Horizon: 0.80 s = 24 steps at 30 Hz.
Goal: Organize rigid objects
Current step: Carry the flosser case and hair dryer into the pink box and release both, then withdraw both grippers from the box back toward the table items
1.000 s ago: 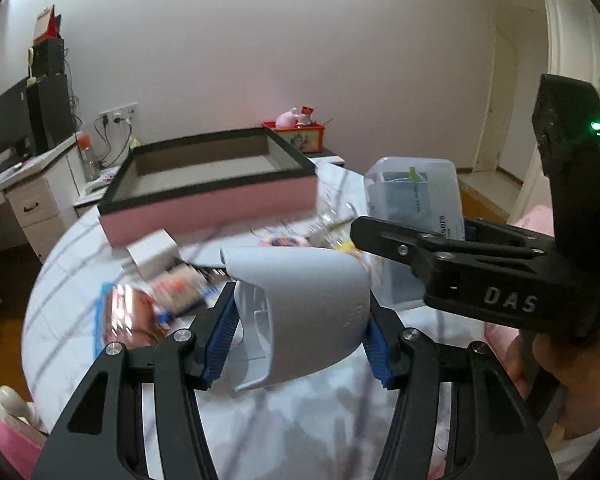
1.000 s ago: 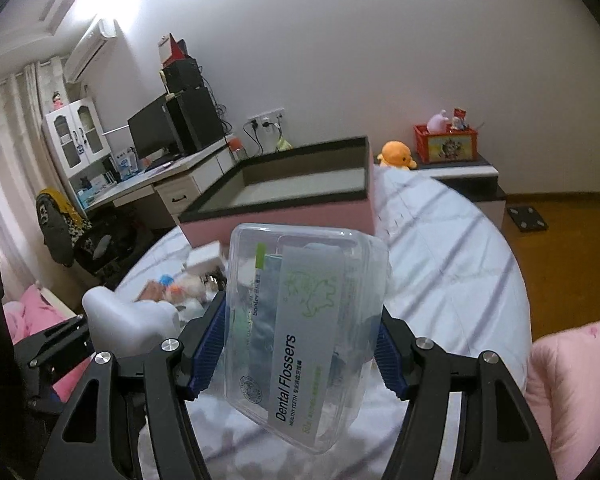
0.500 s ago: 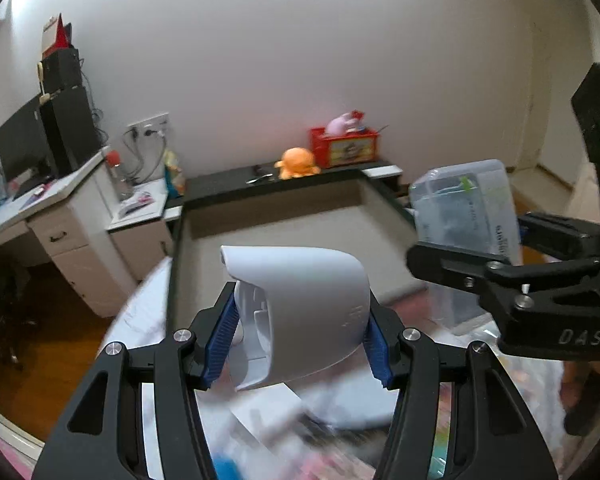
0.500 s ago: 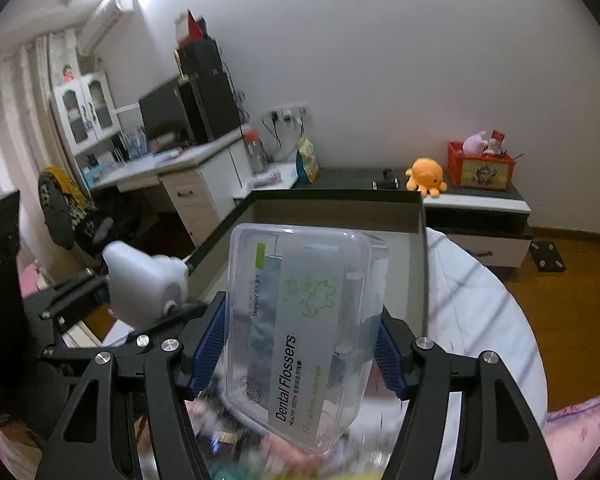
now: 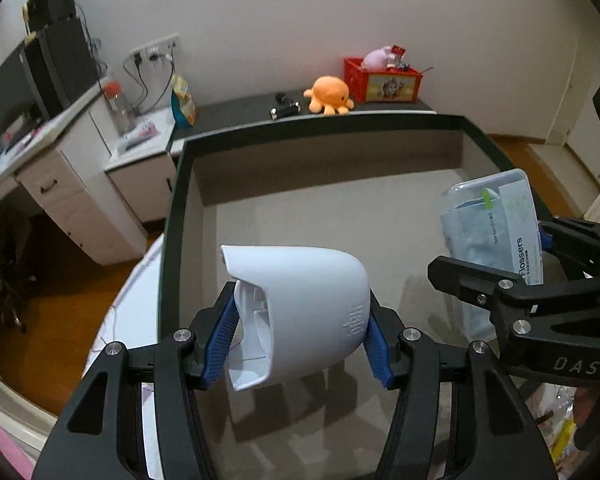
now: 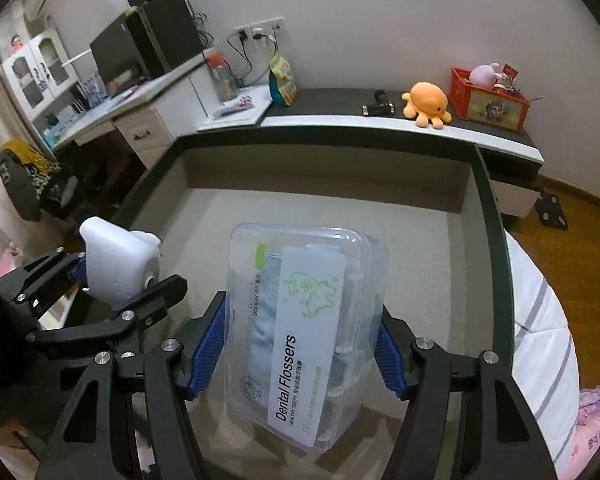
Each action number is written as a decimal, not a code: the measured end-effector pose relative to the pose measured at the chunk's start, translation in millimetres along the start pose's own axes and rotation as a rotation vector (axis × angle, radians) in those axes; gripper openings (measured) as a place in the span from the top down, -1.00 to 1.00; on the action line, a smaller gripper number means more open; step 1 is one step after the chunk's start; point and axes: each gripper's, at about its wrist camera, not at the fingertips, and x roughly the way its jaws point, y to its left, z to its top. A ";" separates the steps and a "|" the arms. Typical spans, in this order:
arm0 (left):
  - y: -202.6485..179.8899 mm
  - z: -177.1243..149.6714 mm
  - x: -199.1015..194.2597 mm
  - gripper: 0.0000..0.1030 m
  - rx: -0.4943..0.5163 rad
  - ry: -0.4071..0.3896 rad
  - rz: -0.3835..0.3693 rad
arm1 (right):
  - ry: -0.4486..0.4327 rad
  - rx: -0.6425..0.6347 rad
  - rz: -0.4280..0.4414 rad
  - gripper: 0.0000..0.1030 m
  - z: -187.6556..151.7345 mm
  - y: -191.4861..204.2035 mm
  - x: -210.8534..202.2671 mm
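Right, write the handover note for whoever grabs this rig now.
Left gripper: shut on the white plastic piece, held above the box floor.
Right gripper: shut on the clear flosser case, also held above the floor.
Box: dark rim, nothing visible inside on the floor that shows.
Done: both items picked up and brought over the box.
Left: lower and release each inside, probably side by side; then go for the clutter at the box's near edge.

Open box point(image 5: 172, 216) on striped bed point(image 6: 540, 320)
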 end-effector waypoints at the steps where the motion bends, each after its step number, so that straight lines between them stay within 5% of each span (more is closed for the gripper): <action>1: -0.6 -1.9 1.0 -0.14 -0.001 -0.001 0.004 | 0.011 0.007 0.001 -0.31 2.0 -0.3 3.5; 4: 0.2 -4.8 -3.6 -0.23 -0.025 -0.027 0.009 | -0.004 0.038 0.011 -0.38 3.5 -5.2 4.6; 6: 5.9 -6.0 -9.6 -0.46 -0.044 -0.046 0.017 | -0.021 0.050 -0.009 -0.59 3.5 -7.8 0.6; 9: 12.3 -10.3 -26.6 -0.66 -0.063 -0.088 0.014 | -0.067 0.053 0.031 -0.59 4.2 -7.5 -11.8; 15: 15.3 -29.0 -94.4 -0.92 -0.078 -0.242 0.047 | -0.226 0.009 -0.017 -0.74 -4.1 10.3 -72.8; 16: 14.8 -34.2 -108.5 -0.99 -0.081 -0.274 0.056 | -0.256 -0.001 -0.034 -0.95 -7.5 14.8 -85.5; 24: -0.6 -96.4 -223.4 -1.00 -0.092 -0.512 0.083 | -0.504 -0.062 -0.095 -1.00 -71.2 50.9 -191.8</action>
